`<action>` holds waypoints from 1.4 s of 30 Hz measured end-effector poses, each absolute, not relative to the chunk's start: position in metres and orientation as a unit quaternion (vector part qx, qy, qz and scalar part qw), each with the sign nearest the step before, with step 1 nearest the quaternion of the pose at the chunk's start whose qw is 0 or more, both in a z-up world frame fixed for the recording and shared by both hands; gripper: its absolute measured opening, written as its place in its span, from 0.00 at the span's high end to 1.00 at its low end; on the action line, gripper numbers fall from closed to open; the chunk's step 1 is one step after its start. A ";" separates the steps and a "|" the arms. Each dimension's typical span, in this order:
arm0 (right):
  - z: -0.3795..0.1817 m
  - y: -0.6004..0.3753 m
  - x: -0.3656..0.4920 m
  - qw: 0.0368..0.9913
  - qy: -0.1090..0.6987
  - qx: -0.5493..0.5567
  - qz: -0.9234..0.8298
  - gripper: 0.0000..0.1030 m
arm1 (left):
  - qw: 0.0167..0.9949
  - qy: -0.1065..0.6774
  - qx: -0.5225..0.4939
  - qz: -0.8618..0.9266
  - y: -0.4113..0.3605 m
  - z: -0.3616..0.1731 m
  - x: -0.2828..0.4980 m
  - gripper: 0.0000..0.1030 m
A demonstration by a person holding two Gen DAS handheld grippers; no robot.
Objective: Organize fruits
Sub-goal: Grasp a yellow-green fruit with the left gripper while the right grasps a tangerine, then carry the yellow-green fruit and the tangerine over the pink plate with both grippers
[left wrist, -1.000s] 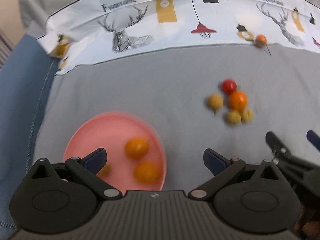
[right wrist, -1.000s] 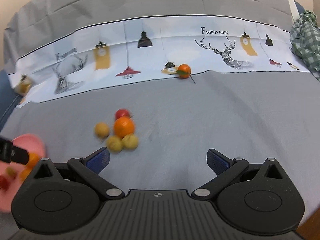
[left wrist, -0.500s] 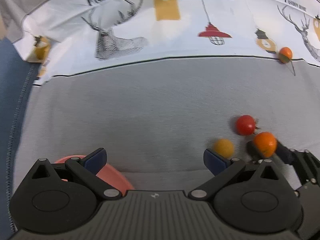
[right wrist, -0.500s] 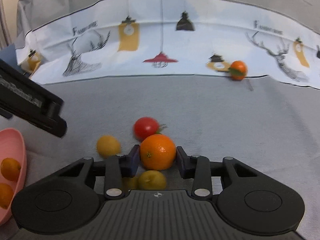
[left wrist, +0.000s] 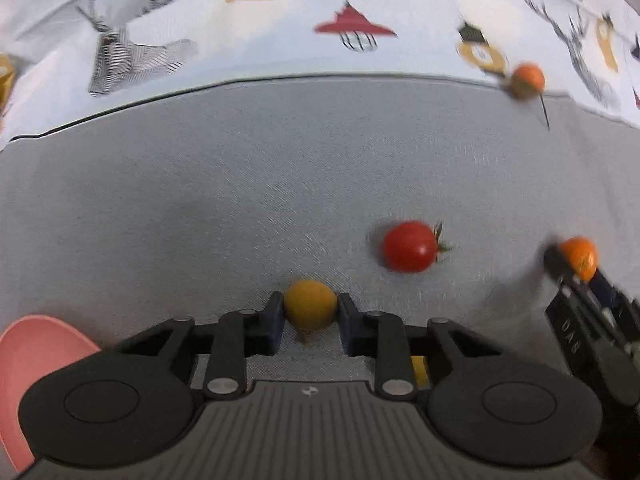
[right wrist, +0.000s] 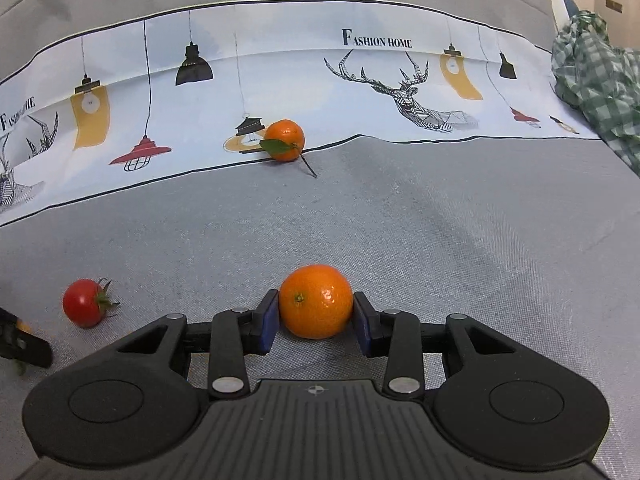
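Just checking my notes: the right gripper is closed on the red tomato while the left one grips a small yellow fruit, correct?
Not quite. The right gripper is closed on an orange, as the right wrist view shows; the red tomato lies free on the cloth. The left gripper does grip the small yellow fruit.

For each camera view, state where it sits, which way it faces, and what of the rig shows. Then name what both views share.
Left wrist: sits on the left gripper, looking steeply down along its fingers at the grey cloth; its pads clamp a small yellow fruit; pink plate at lower left.
Right wrist: sits on the right gripper, facing forward and down across the cloth; its pads clamp an orange.
Shared: the red tomato, the leafy orange, the held orange.
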State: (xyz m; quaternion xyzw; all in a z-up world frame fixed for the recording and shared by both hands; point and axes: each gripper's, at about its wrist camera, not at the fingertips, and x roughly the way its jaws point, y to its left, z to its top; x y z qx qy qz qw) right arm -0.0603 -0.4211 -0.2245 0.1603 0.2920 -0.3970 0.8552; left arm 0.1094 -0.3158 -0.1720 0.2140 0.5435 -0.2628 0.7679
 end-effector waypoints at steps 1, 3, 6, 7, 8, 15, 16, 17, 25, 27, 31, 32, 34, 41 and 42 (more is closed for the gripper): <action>-0.224 -0.421 -0.061 0.855 0.289 0.163 -0.397 0.61 | 0.774 0.535 0.218 -0.259 -0.315 -0.169 0.108 0.70; -0.221 -0.423 -0.066 0.857 0.277 0.172 -0.398 0.61 | 0.779 0.528 0.217 -0.258 -0.311 -0.161 0.106 0.70; -0.214 -0.420 -0.072 0.863 0.258 0.169 -0.400 0.61 | 0.779 0.531 0.213 -0.257 -0.300 -0.148 0.100 0.70; -0.210 -0.418 -0.074 0.865 0.253 0.166 -0.401 0.62 | 0.781 0.527 0.218 -0.253 -0.296 -0.142 0.096 0.70; -0.206 -0.415 -0.077 0.865 0.250 0.165 -0.401 0.62 | 0.784 0.522 0.226 -0.249 -0.290 -0.136 0.091 0.70; -0.148 -0.355 -0.138 0.894 0.221 0.171 -0.351 0.61 | 0.793 0.499 0.262 -0.231 -0.221 -0.088 0.039 0.70; -0.141 -0.342 -0.149 0.897 0.222 0.175 -0.340 0.61 | 0.796 0.496 0.262 -0.229 -0.209 -0.082 0.032 0.70; -0.135 -0.327 -0.159 0.900 0.226 0.179 -0.327 0.61 | 0.798 0.493 0.262 -0.227 -0.197 -0.076 0.023 0.70; -0.096 -0.215 -0.209 0.926 0.269 0.189 -0.184 0.61 | 0.823 0.466 0.251 -0.204 -0.084 -0.037 -0.046 0.70; -0.085 -0.193 -0.211 0.931 0.270 0.189 -0.154 0.61 | 0.832 0.461 0.240 -0.193 -0.058 -0.030 -0.059 0.70; -0.055 -0.149 -0.215 0.951 0.252 0.142 -0.107 0.61 | 0.852 0.443 0.213 -0.180 -0.010 -0.016 -0.083 0.70; -0.048 -0.138 -0.218 0.957 0.242 0.120 -0.101 0.61 | 0.855 0.441 0.205 -0.179 -0.001 -0.013 -0.087 0.70; -0.038 -0.117 -0.224 0.965 0.230 0.085 -0.091 0.61 | 0.862 0.438 0.186 -0.176 0.016 -0.009 -0.095 0.70; -0.023 -0.077 -0.241 0.970 0.228 0.031 -0.076 0.61 | 0.874 0.424 0.146 -0.186 0.055 0.001 -0.122 0.70; -0.021 -0.071 -0.245 0.971 0.226 0.025 -0.075 0.61 | 0.875 0.423 0.143 -0.187 0.057 0.002 -0.124 0.70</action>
